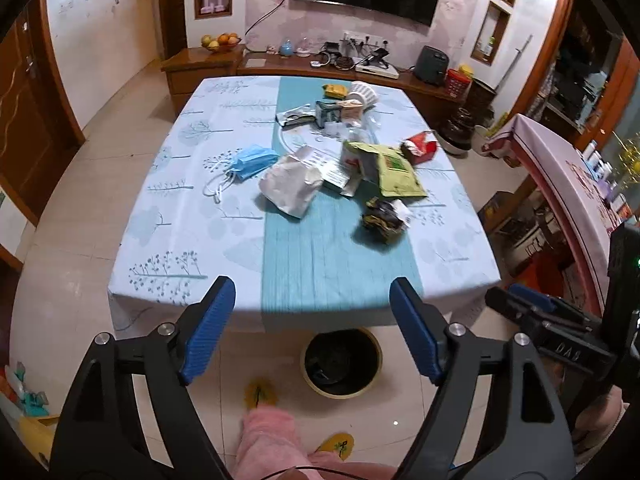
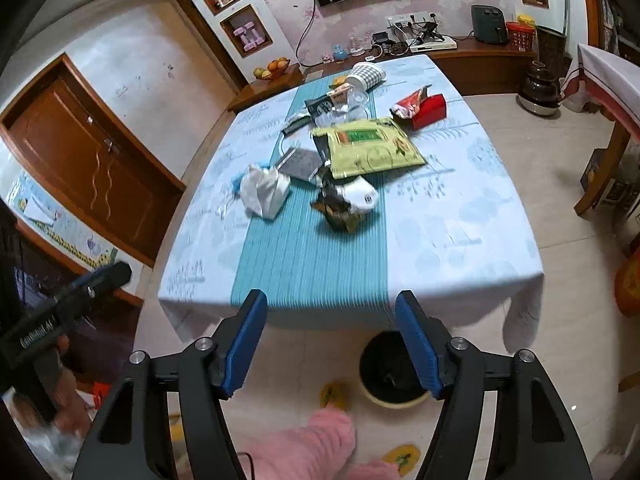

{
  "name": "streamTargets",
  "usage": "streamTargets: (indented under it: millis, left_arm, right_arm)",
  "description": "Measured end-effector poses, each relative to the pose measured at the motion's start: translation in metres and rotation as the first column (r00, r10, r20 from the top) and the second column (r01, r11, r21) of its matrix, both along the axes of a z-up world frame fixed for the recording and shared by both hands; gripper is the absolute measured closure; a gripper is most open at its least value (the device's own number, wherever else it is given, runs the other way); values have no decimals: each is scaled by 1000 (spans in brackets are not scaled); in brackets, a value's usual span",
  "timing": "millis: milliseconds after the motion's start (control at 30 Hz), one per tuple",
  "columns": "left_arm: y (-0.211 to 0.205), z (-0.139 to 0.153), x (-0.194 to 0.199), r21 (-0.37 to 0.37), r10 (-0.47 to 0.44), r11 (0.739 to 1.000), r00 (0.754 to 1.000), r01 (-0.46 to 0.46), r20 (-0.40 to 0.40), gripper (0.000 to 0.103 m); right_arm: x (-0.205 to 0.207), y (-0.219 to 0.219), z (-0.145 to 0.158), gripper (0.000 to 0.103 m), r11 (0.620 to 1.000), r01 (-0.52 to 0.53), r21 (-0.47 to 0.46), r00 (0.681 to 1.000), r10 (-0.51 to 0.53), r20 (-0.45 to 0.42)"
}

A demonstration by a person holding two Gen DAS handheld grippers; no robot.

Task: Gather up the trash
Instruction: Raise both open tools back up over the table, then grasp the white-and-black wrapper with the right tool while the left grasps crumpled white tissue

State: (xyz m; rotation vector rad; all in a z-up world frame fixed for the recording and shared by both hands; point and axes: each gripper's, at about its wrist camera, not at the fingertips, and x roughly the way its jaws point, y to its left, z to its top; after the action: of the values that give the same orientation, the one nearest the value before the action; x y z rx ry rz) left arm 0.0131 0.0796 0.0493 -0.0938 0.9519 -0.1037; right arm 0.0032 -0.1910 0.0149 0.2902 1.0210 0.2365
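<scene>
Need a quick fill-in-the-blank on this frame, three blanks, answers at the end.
1. The left gripper and right gripper are both ____.
2. The round black bin stands on the ____.
3. The blue face mask lies on the ____, beside the crumpled white paper bag.

Answers: open; floor; table

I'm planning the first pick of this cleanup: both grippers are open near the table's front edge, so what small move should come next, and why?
Probably advance the right gripper forward over the table toward the crumpled dark wrapper. It looks like the trash piece closest to the front edge, and both the right and left gripper are open and empty. The bin waits on the floor just below that edge.
</scene>
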Motion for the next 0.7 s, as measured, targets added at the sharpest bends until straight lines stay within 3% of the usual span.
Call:
streamTargets:
  millis: [67,133,333,533,700]
  left_arm:
    - [5,-8,21,-6,1,1000,1000,-1,-26,25]
    - [7,-17,44,-8,-9,1000,999,8,-51,18]
    - [9,-51,131,-9,-95,996,987,94,-126,15]
    - [10,-100,214,-15,-161,987,961,162,-224,14]
    - [6,-139,259,-16,-215,975,932,220,-293,14]
  right_arm:
    - [21,3,-5,35,1000,12,5,1000,-12,-12]
    - [42,5,-12,33,999,31,8,999,-31,-28]
    - [107,13,-44,31,991,133,17,987,-131,-98]
    - [172,26,-90,31,967,254,21,952,-246,-184]
    - [209,33,-130,31,942,335,3,910,-323,-259]
